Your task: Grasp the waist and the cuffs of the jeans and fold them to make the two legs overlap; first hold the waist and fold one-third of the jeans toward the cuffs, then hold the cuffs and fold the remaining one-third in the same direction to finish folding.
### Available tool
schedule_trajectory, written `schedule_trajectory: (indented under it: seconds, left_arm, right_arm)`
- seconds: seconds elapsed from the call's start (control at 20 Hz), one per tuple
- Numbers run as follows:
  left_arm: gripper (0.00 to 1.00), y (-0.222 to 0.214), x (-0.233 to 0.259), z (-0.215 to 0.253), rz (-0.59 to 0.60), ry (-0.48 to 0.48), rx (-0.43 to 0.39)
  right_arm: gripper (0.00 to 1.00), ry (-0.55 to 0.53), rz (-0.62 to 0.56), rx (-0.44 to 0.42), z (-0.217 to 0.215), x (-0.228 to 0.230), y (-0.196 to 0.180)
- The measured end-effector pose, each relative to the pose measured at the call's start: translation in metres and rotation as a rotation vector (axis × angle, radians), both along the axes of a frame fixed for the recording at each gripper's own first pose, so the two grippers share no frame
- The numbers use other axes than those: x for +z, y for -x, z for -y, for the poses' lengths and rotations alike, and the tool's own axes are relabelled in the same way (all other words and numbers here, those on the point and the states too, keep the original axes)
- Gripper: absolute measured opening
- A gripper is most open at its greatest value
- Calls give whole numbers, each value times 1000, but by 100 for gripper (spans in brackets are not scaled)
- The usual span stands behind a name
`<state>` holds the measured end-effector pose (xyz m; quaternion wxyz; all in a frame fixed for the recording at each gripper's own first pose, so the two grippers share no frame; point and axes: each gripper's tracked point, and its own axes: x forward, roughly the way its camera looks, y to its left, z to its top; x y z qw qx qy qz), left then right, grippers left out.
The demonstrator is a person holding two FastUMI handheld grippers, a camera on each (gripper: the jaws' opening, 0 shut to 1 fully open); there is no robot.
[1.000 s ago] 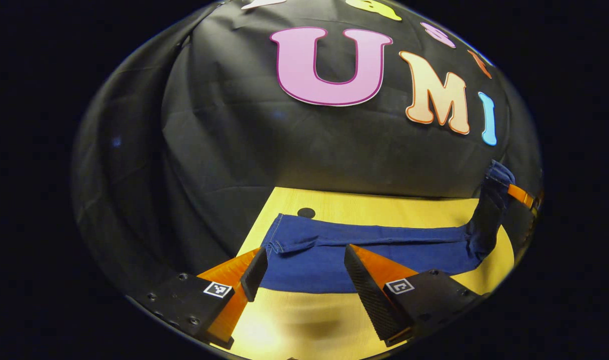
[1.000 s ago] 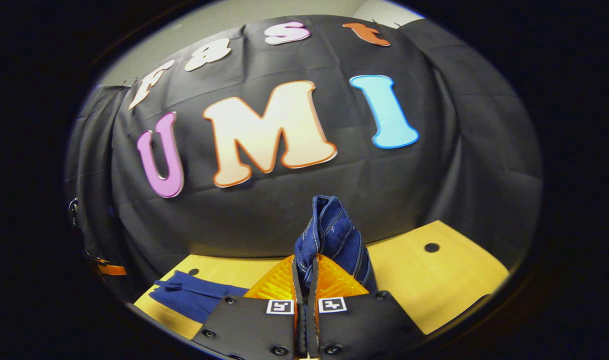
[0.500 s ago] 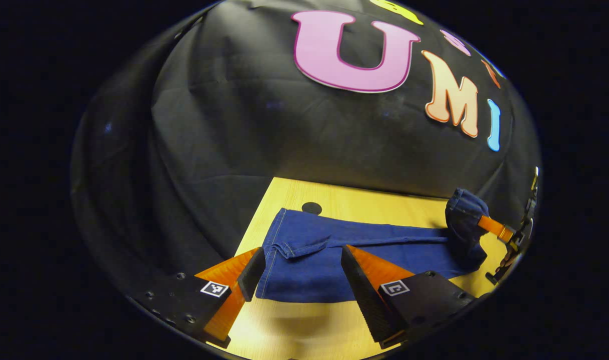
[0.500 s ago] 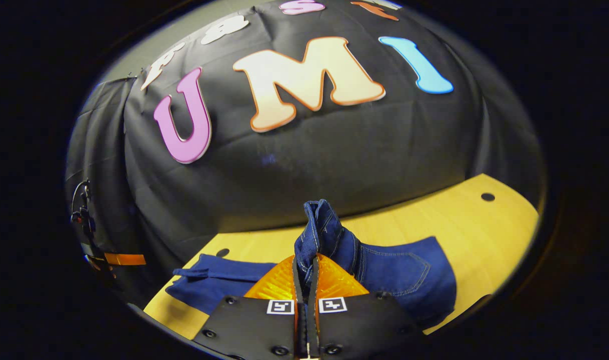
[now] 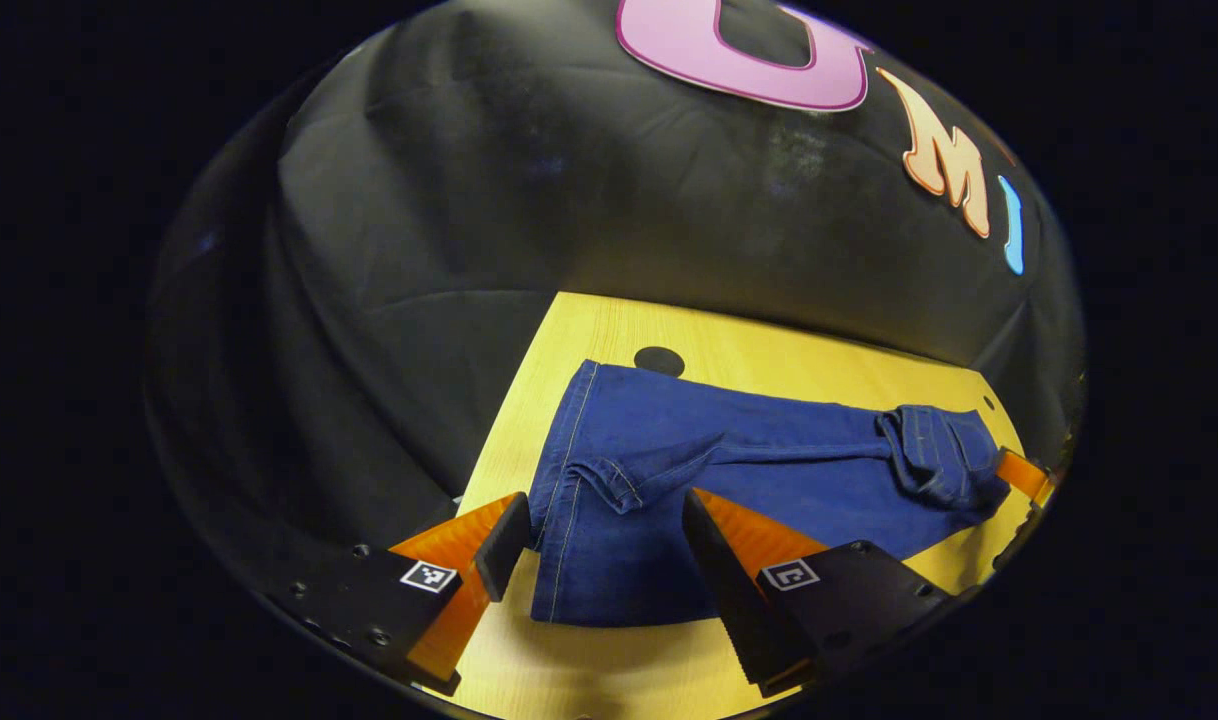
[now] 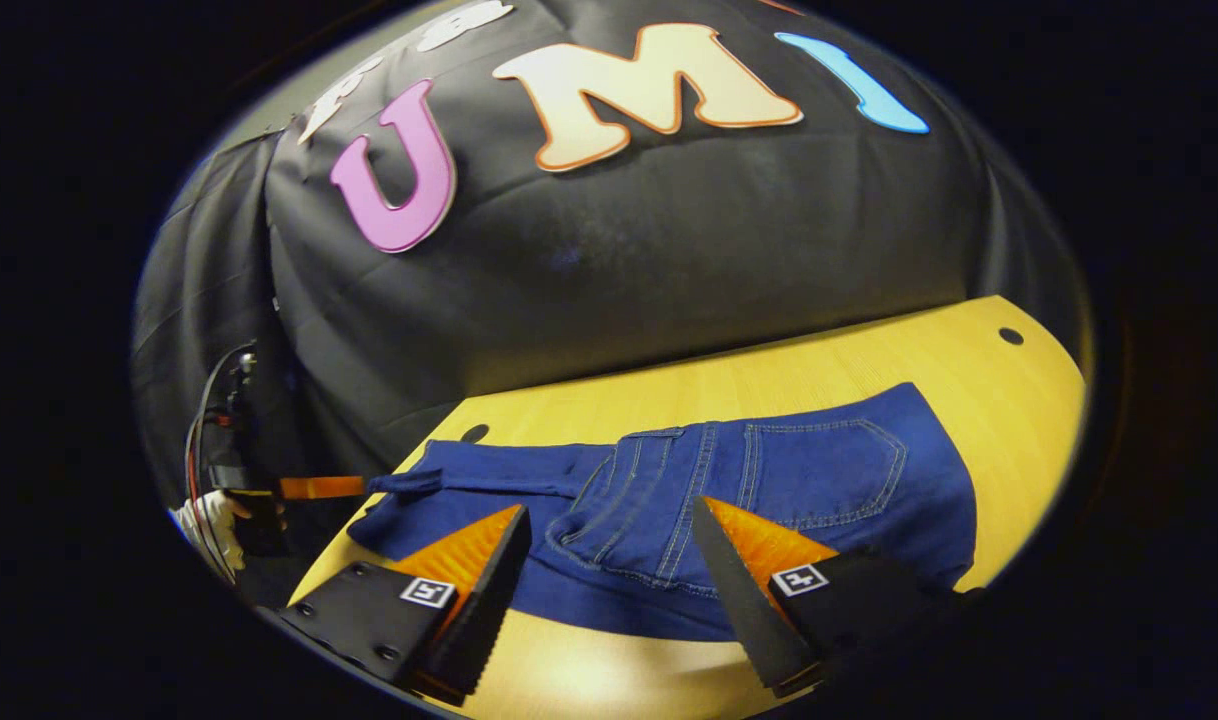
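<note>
Blue jeans [image 5: 769, 460] lie flat across the yellow wooden table [image 5: 769, 345]. Their cuffs [image 5: 594, 480] are at my end in the left gripper view, one cuff corner turned over. My left gripper [image 5: 601, 545] hovers open just above the cuffs, a finger on each side. In the right gripper view the waist part [image 6: 769, 490] lies folded over onto the legs, back pocket up. My right gripper [image 6: 609, 575] stands open over the waistband, holding nothing. A finger of the right gripper [image 5: 1019, 473] shows beside the folded waist [image 5: 939, 455].
Round holes [image 5: 659, 360] [image 6: 1011, 336] mark the tabletop [image 6: 819, 350] near its back corners. The black cloth wall rises right behind the table. A gloved hand [image 6: 209, 520] holds the left gripper at the table's far end.
My right gripper lowered the lifted waist onto the legs, then opened and let go. My left gripper stayed open and moved in closer over the cuffs.
</note>
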<state>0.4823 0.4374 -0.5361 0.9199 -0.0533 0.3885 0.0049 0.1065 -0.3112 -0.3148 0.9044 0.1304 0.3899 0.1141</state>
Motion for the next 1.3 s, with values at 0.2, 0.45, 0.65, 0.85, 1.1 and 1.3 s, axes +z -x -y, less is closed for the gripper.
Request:
schedule_trajectory:
  seconds: [0.2, 0.45, 0.65, 0.85, 1.1, 1.3]
  left_arm:
    - [94, -13, -29, -9, -17, -23, -2]
    - [94, -14, -58, -18, -82, -68, -12]
    - [94, -15, -58, -13, -81, -58, -27]
    - [59, -16, -57, 7, -87, -53, -57]
    - [6, -20, -53, 14, -89, -109, -61]
    - [0, -27, -32, 30, -97, -121, -82]
  right_arm:
    - [97, 54, 3, 56, 11, 22, 19]
    - [98, 102, 2, 64, 27, 26, 21]
    - [98, 102, -11, 55, 28, 24, 19]
    - [93, 109, 4, 41, 34, 30, 13]
    - [93, 120, 47, 31, 48, 48, 6]
    - [93, 129, 81, 26, 69, 69, 7]
